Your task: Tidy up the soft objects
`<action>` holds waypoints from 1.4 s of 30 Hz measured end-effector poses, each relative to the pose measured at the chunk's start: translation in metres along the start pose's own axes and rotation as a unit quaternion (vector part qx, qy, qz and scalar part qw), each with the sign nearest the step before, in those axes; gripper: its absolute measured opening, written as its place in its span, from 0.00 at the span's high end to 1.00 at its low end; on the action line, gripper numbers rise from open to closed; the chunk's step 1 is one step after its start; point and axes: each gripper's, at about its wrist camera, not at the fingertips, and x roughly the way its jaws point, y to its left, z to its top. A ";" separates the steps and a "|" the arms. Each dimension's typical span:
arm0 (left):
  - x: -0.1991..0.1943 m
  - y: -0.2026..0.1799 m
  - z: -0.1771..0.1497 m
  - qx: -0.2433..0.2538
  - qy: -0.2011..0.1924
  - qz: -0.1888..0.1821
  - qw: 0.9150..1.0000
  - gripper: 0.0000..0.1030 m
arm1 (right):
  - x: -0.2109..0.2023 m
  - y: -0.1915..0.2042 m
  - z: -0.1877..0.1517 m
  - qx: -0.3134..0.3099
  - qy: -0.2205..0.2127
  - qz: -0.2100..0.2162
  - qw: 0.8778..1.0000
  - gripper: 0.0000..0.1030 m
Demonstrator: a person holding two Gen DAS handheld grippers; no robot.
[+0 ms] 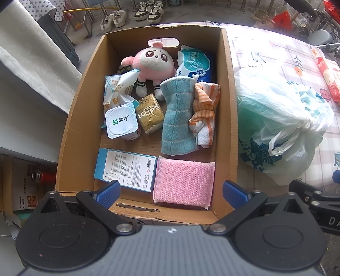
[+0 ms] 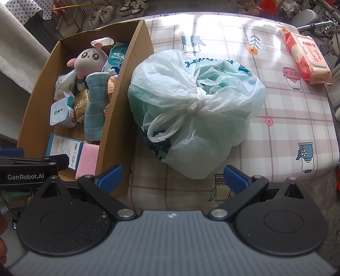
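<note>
A cardboard box (image 1: 72, 118) holds a pink plush toy (image 1: 152, 62), a folded teal towel (image 1: 177, 115), an orange-striped cloth (image 1: 205, 110), a pink sponge (image 1: 183, 182), a tissue pack (image 1: 194, 63), a yogurt cup (image 1: 121, 122), a gold packet (image 1: 149, 113) and a blue carton (image 1: 126, 169). My left gripper (image 1: 172, 194) hovers open over the box's near edge, nothing between its fingers. My right gripper (image 2: 173, 179) stands open just in front of a knotted white plastic bag (image 2: 197, 106) on the checked tablecloth (image 2: 286, 127). The box (image 2: 119, 110) lies to its left.
A red wet-wipes pack (image 2: 306, 57) lies at the table's far right. Shoes (image 1: 148, 9) stand on the floor beyond the box. A white curtain (image 1: 31, 63) hangs at the left. The left gripper's body (image 2: 27, 169) shows at the right view's left edge.
</note>
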 end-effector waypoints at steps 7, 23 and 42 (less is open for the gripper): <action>0.002 0.001 -0.001 -0.001 0.001 0.000 1.000 0.00 | 0.002 0.000 -0.001 0.001 0.002 0.001 1.000 0.01; 0.003 0.004 -0.001 -0.006 0.005 0.001 1.000 0.00 | 0.005 0.005 0.000 -0.001 0.006 0.002 1.000 0.01; 0.004 0.004 0.000 -0.006 0.006 0.000 1.000 0.00 | 0.007 0.006 0.002 -0.002 0.008 0.002 1.000 0.01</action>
